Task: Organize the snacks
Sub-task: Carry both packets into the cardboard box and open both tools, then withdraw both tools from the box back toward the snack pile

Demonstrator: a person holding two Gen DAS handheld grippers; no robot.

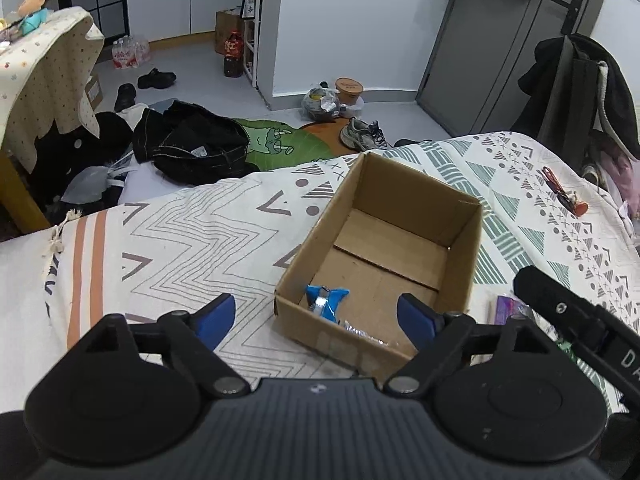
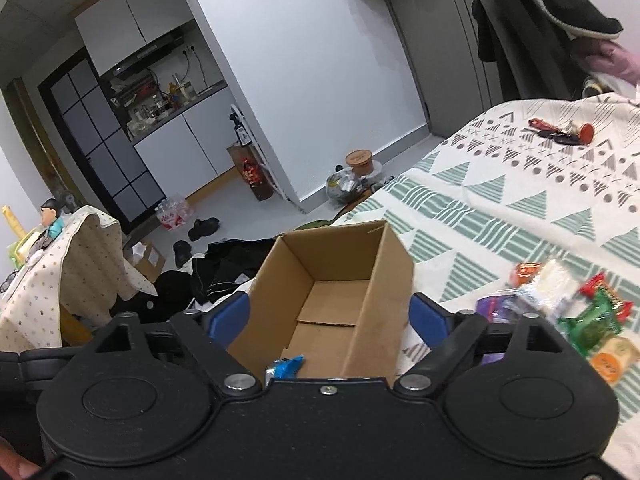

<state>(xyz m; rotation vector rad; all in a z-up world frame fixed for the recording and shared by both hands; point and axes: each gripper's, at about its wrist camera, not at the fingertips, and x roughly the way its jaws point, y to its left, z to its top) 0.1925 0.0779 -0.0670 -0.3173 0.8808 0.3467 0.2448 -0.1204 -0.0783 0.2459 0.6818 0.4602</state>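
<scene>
Progress was early: the cardboard box [image 1: 404,216] held one blue snack [image 1: 326,300]. My left gripper [image 1: 316,316] and right gripper [image 2: 330,316] stood wide, empty. The snack pile [image 2: 568,304] remained on the bed [image 2: 520,184].

**Two wrist views over one box**

The left wrist camera looks down from close above the open brown cardboard box [image 1: 384,256] on the patterned bed cover [image 1: 192,232], facing the grey door [image 1: 500,40]. The right wrist camera sits nearer the box [image 2: 340,280], facing the kitchen. Both share box, bed and floor.
</scene>
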